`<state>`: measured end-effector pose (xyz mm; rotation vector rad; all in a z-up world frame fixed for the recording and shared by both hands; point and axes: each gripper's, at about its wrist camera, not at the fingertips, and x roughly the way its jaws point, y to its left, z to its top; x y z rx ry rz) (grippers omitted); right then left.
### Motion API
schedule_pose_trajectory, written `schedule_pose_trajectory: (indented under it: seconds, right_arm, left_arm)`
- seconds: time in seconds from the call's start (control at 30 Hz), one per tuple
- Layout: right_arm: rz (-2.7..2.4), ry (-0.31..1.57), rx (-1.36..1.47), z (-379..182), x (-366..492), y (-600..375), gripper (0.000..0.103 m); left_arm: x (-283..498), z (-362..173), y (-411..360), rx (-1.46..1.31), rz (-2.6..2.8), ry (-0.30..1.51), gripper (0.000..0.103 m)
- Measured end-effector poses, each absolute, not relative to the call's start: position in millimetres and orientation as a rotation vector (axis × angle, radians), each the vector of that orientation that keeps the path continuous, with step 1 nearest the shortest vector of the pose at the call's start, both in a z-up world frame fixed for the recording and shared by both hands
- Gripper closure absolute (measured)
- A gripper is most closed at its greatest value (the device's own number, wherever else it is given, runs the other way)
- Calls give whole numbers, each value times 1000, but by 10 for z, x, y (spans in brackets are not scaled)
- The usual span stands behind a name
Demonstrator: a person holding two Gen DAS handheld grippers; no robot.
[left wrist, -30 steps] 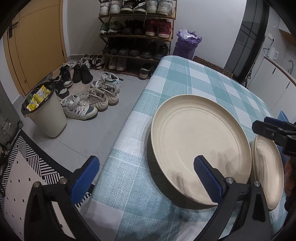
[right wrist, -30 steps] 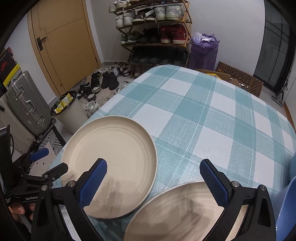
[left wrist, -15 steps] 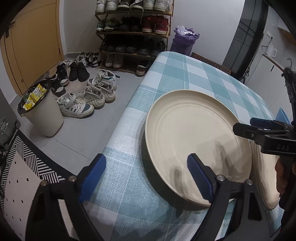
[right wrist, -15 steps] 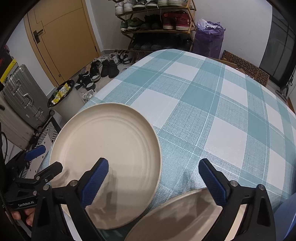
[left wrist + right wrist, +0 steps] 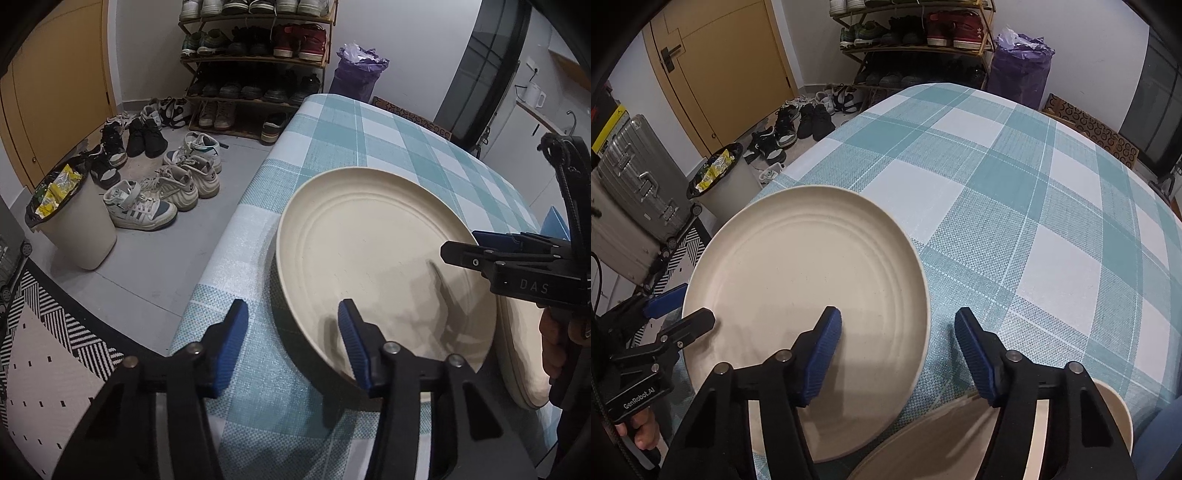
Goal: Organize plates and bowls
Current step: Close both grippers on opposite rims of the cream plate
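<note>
Both jaws narrower, left gripper (image 5: 291, 341) straddling plate (image 5: 376, 254) rim, closing.

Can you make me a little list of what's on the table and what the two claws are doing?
table: teal and white checked cloth
big plate: cream big plate, near the table's edge
second plate: second plate, beside the big one
left claw: left claw, closing astride the big plate's near rim, not pinching yet
right claw: right claw, closing astride the big plate's other rim
floor: bin, shoes
</note>
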<state>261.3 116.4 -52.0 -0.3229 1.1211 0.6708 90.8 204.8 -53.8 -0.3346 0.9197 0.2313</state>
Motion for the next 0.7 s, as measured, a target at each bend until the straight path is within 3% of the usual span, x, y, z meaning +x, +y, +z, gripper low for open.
schedule_pose_trajectory:
  seconds: [0.17, 0.7]
  right_arm:
    - [674, 1122, -327, -524, 2609, 1163, 46]
    - [660, 1126, -329, -540, 2591, 1141, 74]
  left_arm:
    - [898, -540, 2050, -348, 217, 917, 69]
    - [910, -541, 2016, -348, 193, 917, 84]
